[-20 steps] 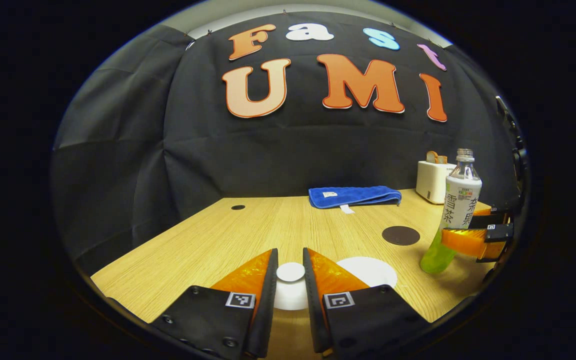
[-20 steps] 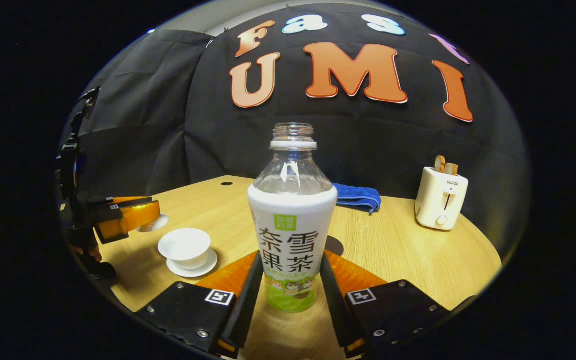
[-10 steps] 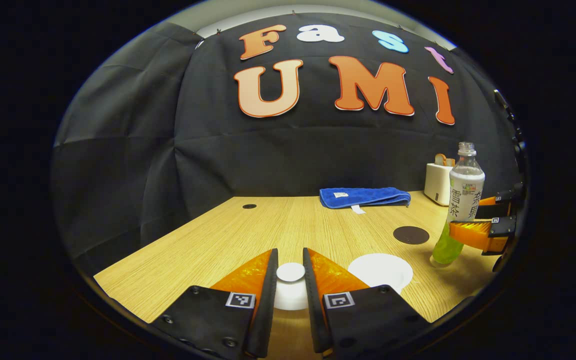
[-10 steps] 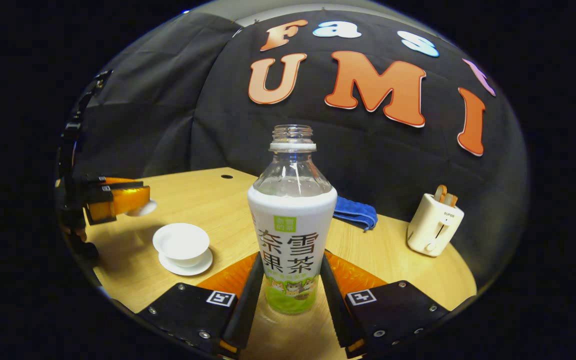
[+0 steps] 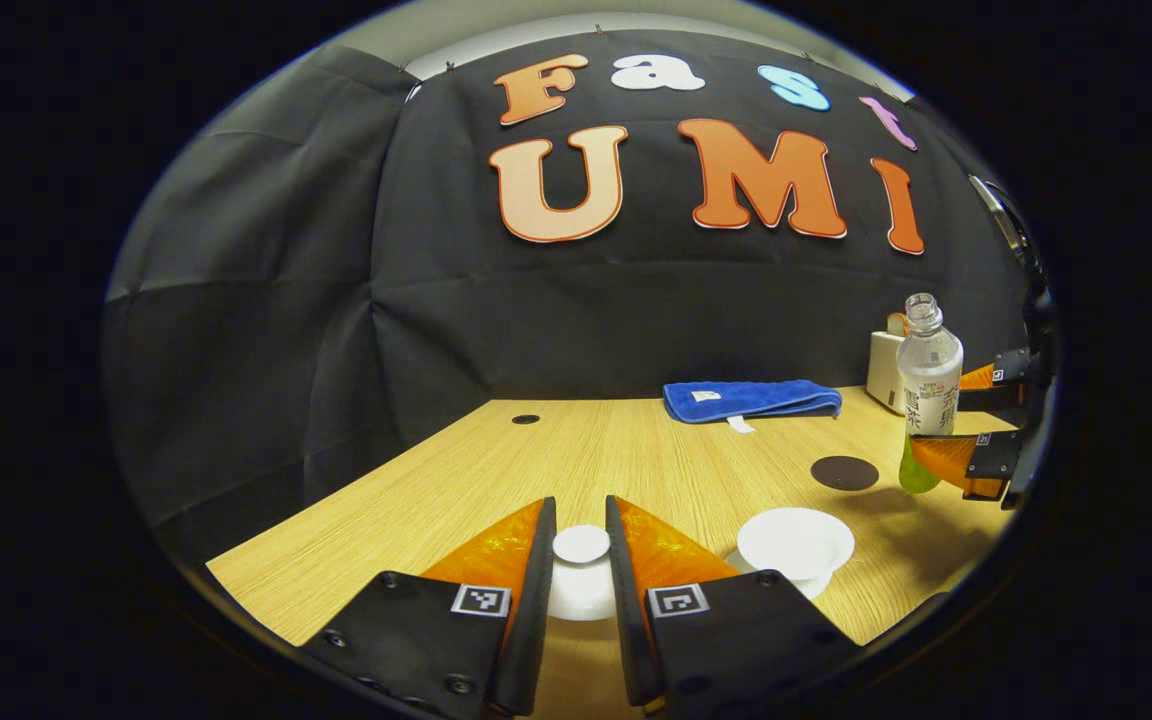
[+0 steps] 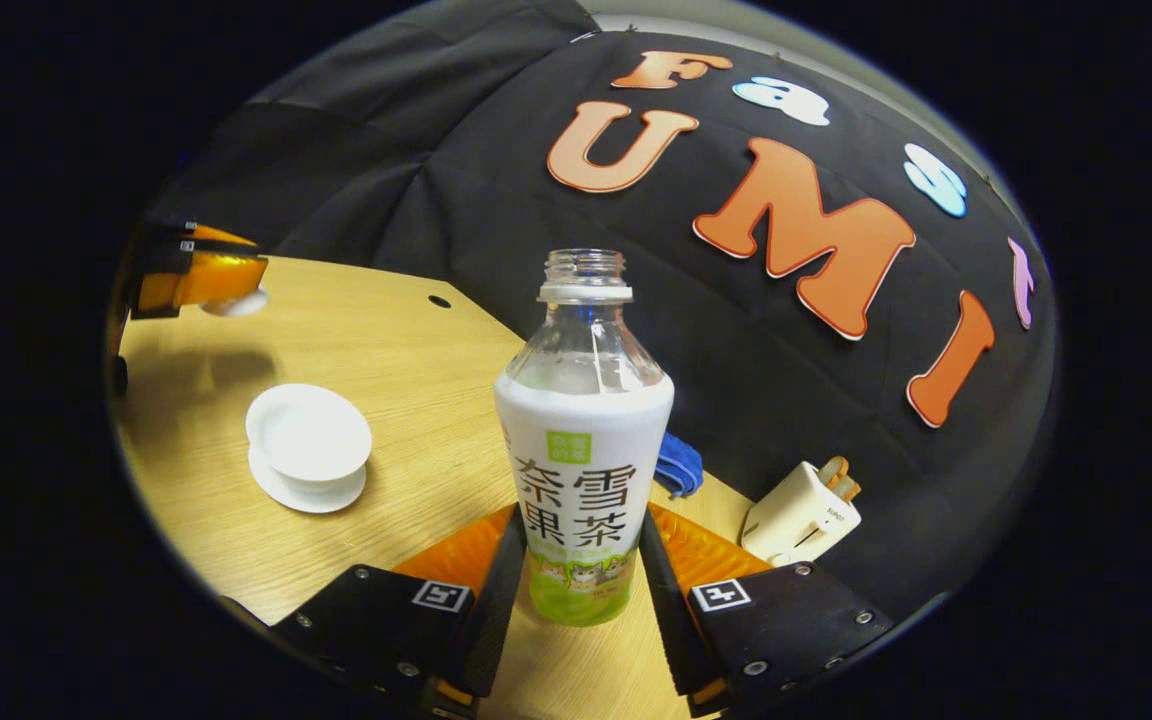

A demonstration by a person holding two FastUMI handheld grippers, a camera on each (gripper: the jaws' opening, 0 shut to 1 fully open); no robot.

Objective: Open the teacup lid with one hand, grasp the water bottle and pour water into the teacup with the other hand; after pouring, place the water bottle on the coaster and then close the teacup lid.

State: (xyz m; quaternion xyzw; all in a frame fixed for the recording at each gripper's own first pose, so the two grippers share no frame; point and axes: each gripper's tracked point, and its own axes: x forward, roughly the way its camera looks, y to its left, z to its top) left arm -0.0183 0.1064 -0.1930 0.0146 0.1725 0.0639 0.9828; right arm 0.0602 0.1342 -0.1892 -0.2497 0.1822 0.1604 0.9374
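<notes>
My left gripper (image 5: pixel 581 545) is shut on the white teacup lid (image 5: pixel 581 545), held by its knob above the table. The open white teacup (image 5: pixel 794 543) on its saucer stands just to the right; in the right gripper view the teacup (image 6: pixel 308 437) sits at the left. My right gripper (image 6: pixel 578 560) is shut on the uncapped water bottle (image 6: pixel 584 440), white-labelled with a green base, lifted and tilted with the view. In the left gripper view the bottle (image 5: pixel 926 390) hangs at the far right, held by the right gripper (image 5: pixel 946 455). A dark round coaster (image 5: pixel 844 472) lies between cup and bottle.
A folded blue towel (image 5: pixel 751 398) lies at the table's back edge. A white toaster (image 6: pixel 804 510) with bread slices stands at the back right. The left gripper (image 6: pixel 201 280) with the lid shows at the left of the right gripper view. A small dark hole (image 5: pixel 525 419) marks the tabletop.
The right gripper has lifted the bottle off the table and rolled its view, tilting the scene. The left gripper with the lid has drifted left, away from the cup.
</notes>
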